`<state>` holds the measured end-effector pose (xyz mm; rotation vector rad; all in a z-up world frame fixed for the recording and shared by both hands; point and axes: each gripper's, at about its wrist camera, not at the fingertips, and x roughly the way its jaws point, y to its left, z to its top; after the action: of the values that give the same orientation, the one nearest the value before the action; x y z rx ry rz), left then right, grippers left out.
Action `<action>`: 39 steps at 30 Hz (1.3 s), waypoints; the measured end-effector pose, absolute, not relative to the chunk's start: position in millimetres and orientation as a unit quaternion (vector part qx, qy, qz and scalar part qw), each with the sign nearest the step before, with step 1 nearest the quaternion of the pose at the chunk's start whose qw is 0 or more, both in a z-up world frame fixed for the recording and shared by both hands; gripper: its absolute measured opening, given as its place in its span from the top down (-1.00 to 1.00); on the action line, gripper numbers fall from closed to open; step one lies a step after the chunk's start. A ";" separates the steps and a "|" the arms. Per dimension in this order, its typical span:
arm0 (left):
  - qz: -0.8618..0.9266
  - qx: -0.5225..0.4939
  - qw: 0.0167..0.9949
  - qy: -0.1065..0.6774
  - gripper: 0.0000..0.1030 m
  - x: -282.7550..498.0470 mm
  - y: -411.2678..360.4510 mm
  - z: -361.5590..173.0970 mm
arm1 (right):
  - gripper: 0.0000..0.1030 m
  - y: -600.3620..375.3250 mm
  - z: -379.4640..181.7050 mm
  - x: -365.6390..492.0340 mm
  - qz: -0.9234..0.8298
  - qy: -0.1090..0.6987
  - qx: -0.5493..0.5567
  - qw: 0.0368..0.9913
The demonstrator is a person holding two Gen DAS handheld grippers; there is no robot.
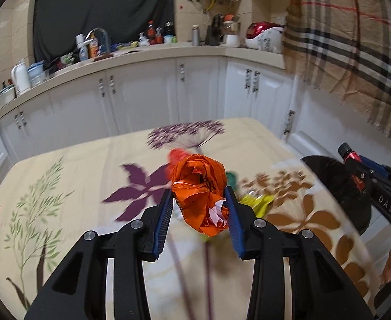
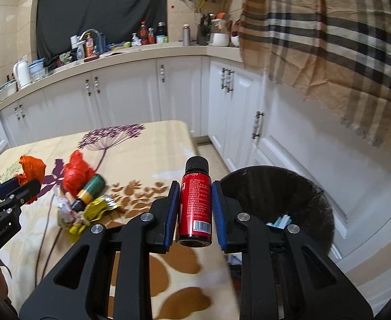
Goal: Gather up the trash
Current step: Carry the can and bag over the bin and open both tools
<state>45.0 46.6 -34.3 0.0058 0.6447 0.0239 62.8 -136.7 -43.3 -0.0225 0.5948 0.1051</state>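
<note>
The bin (image 2: 280,202) stands right of the table (image 2: 147,144), past its edge. On the table, left of the held bottle (image 2: 195,208), lies a heap of wrappers (image 2: 88,200) (another bottle among them). Cabinets (image 2: 126,93) run behind.

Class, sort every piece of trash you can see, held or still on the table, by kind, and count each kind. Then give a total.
Bottles: 2 (red bottle in the right gripper, green bottle lying on the table)
Crumpled plastic bags: 2 (orange bag in the left gripper, red bag)
Wrappers: 2 (yellow foil wrapper, pale wrapper)
Total: 6
</note>
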 end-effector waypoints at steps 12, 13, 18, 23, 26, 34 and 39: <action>-0.073 0.015 0.953 0.295 0.23 87.8 -37.9 -29.0 | 0.54 -205.4 -39.3 75.5 -0.026 0.275 -0.004 0.961; -0.078 0.018 0.952 0.295 0.23 90.1 -43.5 -29.6 | 0.54 -210.1 -39.6 76.5 -0.031 0.274 -0.004 0.961; -0.104 0.030 0.949 0.294 0.23 103.9 -76.1 -33.0 | 0.54 -233.5 -43.8 82.5 -0.053 0.273 0.004 0.961; -0.123 0.039 0.947 0.294 0.23 117.0 -104.7 -35.9 | 0.54 -250.0 -48.9 87.9 -0.066 0.273 0.008 0.960; -0.128 0.044 0.947 0.292 0.23 122.4 -117.0 -37.4 | 0.54 -257.7 -52.4 91.1 -0.074 0.274 0.011 0.959; -0.129 0.046 0.945 0.296 0.23 135.8 -134.1 -43.9 | 0.54 -271.8 -60.4 99.6 -0.088 0.277 0.014 0.957; -0.130 0.050 0.945 0.296 0.23 144.2 -144.0 -45.8 | 0.54 -280.9 -65.5 104.1 -0.097 0.279 0.018 0.955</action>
<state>144.2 -144.0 -45.8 0.1028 0.6022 -0.2649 104.1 -280.9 -65.5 0.0372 0.5657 -0.1961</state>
